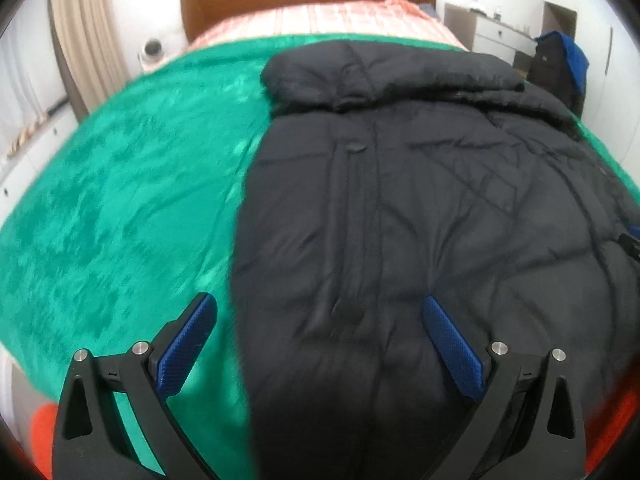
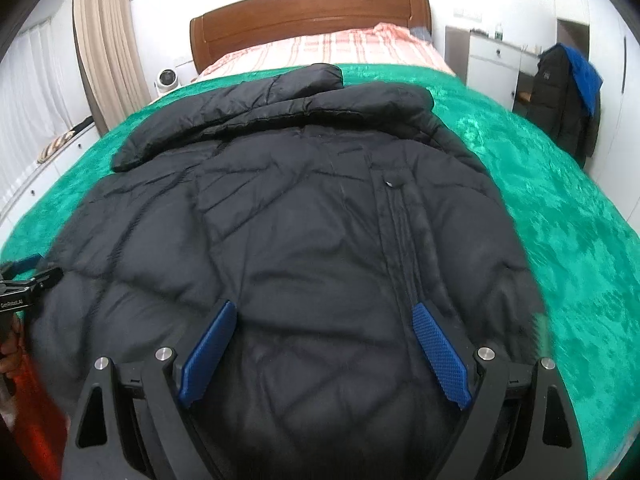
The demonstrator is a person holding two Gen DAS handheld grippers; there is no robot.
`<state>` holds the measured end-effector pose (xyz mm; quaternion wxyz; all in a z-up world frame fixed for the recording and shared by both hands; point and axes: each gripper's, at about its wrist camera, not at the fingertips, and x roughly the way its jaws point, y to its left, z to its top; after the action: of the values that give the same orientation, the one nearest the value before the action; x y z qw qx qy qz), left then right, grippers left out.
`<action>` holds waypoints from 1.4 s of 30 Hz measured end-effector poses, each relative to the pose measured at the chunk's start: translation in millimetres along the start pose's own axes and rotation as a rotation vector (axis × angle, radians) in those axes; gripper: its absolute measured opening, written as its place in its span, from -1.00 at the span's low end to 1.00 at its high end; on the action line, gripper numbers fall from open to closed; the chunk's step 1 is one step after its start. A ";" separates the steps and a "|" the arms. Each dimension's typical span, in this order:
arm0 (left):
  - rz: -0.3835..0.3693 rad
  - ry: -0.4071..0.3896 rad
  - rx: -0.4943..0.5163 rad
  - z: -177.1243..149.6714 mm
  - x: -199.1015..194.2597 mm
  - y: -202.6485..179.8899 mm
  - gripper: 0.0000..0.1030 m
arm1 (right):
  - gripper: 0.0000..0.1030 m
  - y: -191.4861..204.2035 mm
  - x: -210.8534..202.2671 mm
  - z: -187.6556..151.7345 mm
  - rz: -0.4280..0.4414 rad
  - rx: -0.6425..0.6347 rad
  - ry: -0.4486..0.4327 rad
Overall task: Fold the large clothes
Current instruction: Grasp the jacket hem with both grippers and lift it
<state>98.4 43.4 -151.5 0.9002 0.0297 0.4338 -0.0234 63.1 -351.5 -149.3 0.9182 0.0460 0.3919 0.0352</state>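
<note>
A black puffer coat [image 2: 304, 240] lies flat on the green blanket [image 2: 560, 200] of the bed, front up, its zip line running from the near hem straight away toward the collar and the headboard [image 2: 312, 12]. So the long axis points away from the person, and both tools look along it from the hem end, tilted down at the cloth.

The right tool [image 2: 324, 352] hangs over the lower middle of the coat, its blue pads spread wide with nothing between them but the quilted front below; it grips nothing. The zip runs just inside its right-hand pad, so the coat's right edge, where the black meets green, lies off to that tool's right.

The left tool [image 1: 320, 344] is also wide open and empty. It straddles the coat's left edge: its left pad [image 1: 188, 348] is over green blanket, the right one over black cloth. In the right wrist view this tool shows at the far left [image 2: 24, 284], beside the coat's left side, with a bit of the person's hand under it.

One sleeve looks already laid across below the collar, though I can't make out where the other is. My guess is that the next fold takes a side edge inward, or the hem up toward the collar. For a side fold, the left tool is nearer its edge; the right would need to shift outward first.
</note>
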 end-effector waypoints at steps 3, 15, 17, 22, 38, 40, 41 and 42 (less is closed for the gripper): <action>0.006 -0.022 -0.063 -9.8 -30.0 32.1 0.99 | 0.73 -20.9 -38.3 0.1 0.002 0.038 -0.023; -0.230 0.200 -0.094 -46.2 -12.2 48.1 0.96 | 0.73 -118.5 -63.9 -53.9 0.132 0.319 0.243; -0.247 0.206 -0.083 -46.9 -11.1 43.8 0.84 | 0.70 -112.9 -58.9 -60.8 0.163 0.304 0.262; -0.298 0.247 -0.057 -48.3 -12.8 31.8 -0.12 | -0.19 -98.4 -44.3 -59.3 0.181 0.251 0.302; -0.361 0.356 0.007 -73.7 -93.0 46.4 -0.74 | -0.61 -79.8 -106.2 -67.6 0.259 0.187 0.413; -0.376 0.385 0.000 -83.6 -109.5 51.7 -0.76 | -0.62 -79.6 -115.9 -80.5 0.301 0.233 0.455; -0.398 0.393 -0.023 -86.7 -121.2 57.3 -0.77 | -0.63 -80.6 -123.4 -84.4 0.332 0.271 0.465; -0.423 0.388 -0.049 -85.2 -129.8 62.8 -0.77 | -0.63 -82.0 -129.2 -84.6 0.359 0.303 0.462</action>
<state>-44.5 114.4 -100.9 0.7759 -0.0794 0.5951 -0.1938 -84.9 -441.2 -124.1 0.7668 0.2412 0.5763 0.1471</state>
